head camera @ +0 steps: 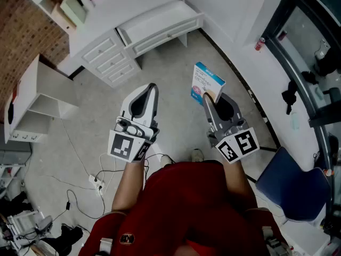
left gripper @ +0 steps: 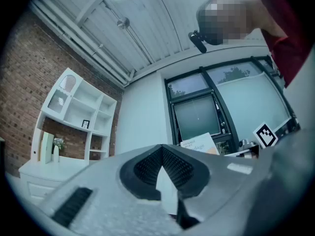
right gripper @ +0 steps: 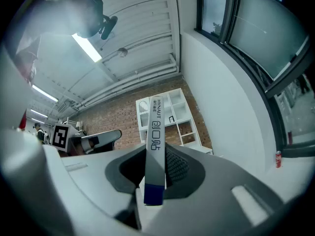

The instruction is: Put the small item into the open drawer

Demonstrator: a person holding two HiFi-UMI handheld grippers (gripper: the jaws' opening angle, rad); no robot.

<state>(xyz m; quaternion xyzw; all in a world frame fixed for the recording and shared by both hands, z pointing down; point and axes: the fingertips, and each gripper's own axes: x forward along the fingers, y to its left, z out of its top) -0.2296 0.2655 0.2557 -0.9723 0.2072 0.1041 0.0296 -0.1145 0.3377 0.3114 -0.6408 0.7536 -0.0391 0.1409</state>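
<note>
Box (head camera: 206,83), long axis out along R tongs (head camera: 209,97) gripping it; L tongs (head camera: 153,86) closed.

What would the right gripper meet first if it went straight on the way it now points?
Probably the white desk with its open drawer; nothing else shows in between, though depth is unclear.

1. The left gripper (head camera: 151,88), left of centre in the head view, has a pale grey, tapering shell with a dark oval hollow.
2. The right gripper (head camera: 205,98), right of centre, has the same shape in a darker grey.
3. The left marker cube (head camera: 128,146) and the right marker cube (head camera: 238,144) are white with black square patterns.
4. The fingers (left gripper: 147,168) carry black ribbed pads in both gripper views.
5. The person wears a dark red top (head camera: 186,207), filling the lower middle.
6. A pale shoe (head camera: 197,155) shows at centre.
</note>
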